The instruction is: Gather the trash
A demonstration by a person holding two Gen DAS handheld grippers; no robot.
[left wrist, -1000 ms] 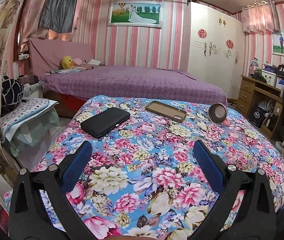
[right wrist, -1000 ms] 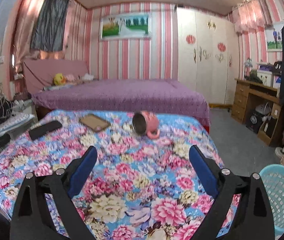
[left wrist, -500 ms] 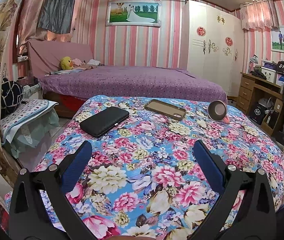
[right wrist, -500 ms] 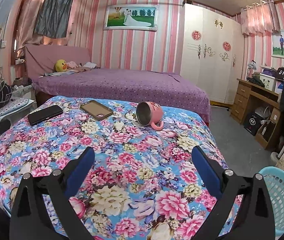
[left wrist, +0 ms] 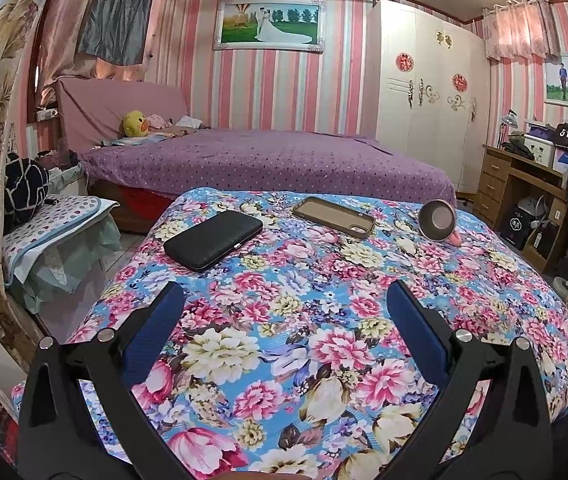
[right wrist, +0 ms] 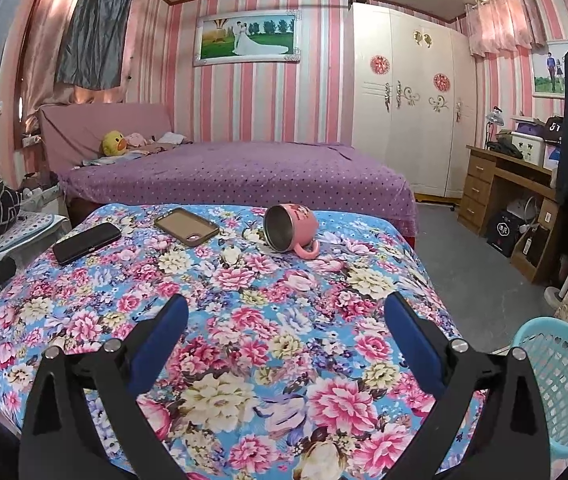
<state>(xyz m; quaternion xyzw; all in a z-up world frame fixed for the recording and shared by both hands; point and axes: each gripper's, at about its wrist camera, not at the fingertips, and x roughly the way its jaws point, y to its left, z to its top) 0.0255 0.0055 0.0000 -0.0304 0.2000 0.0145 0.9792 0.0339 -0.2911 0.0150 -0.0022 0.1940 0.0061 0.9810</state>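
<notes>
A table under a floral cloth (left wrist: 284, 360) (right wrist: 276, 320) carries a black flat case (left wrist: 214, 240) (right wrist: 86, 242), a tan phone case (left wrist: 334, 217) (right wrist: 187, 226) and a pink mug (left wrist: 438, 222) (right wrist: 290, 230) lying on its side. No clear piece of trash stands out against the busy pattern. My left gripper (left wrist: 284, 294) hovers open over the near left of the cloth, holding nothing. My right gripper (right wrist: 286, 304) hovers open over the near right, also holding nothing. A light blue mesh basket (right wrist: 564, 376) stands on the floor at the table's right corner.
A purple bed (left wrist: 264, 160) lies behind the table. Along the right wall stand a white wardrobe (right wrist: 408, 100) and a wooden desk (right wrist: 504, 188). A covered stool (left wrist: 56, 232) sits left of the table. Grey floor (right wrist: 464, 264) is open to the right.
The right wrist view has tilted and shifted slightly, so the mug sits a little higher in it. The left gripper has barely moved. Both grippers have stayed open.
</notes>
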